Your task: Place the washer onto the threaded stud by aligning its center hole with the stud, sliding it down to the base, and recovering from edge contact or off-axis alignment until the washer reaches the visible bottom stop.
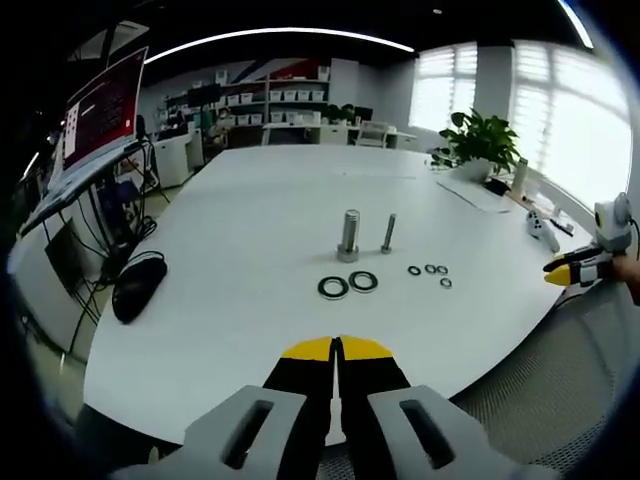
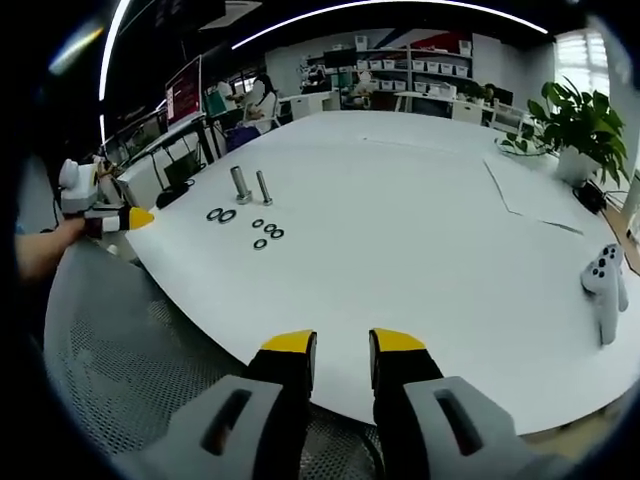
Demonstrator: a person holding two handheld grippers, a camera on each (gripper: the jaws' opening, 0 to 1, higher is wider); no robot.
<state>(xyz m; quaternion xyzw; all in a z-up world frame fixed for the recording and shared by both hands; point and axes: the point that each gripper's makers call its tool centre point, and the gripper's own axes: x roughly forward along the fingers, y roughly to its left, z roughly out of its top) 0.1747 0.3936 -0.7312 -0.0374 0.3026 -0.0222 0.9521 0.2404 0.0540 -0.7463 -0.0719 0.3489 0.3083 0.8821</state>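
Two threaded studs stand upright on the white table [image 1: 260, 220]: a thick one [image 1: 349, 236] and a thinner one [image 1: 388, 233] to its right. In front of them lie two large dark washers [image 1: 333, 288] [image 1: 363, 281] and several small washers [image 1: 430, 270]. My left gripper [image 1: 336, 349] is shut at the near table edge, empty, well short of the washers. My right gripper [image 2: 342, 346] is open over the table edge with nothing between its fingers; in its view the studs [image 2: 242, 184] and washers [image 2: 221, 215] sit far off to the left. The right gripper also shows at the right edge of the left view [image 1: 575, 268].
A black mouse [image 1: 138, 285] lies at the table's left edge by a monitor stand [image 1: 95, 120]. A potted plant [image 1: 480, 145], papers [image 2: 530, 195] and a white controller [image 2: 605, 285] sit on the far right side. A grey mesh chair back [image 2: 120, 340] is below the table edge.
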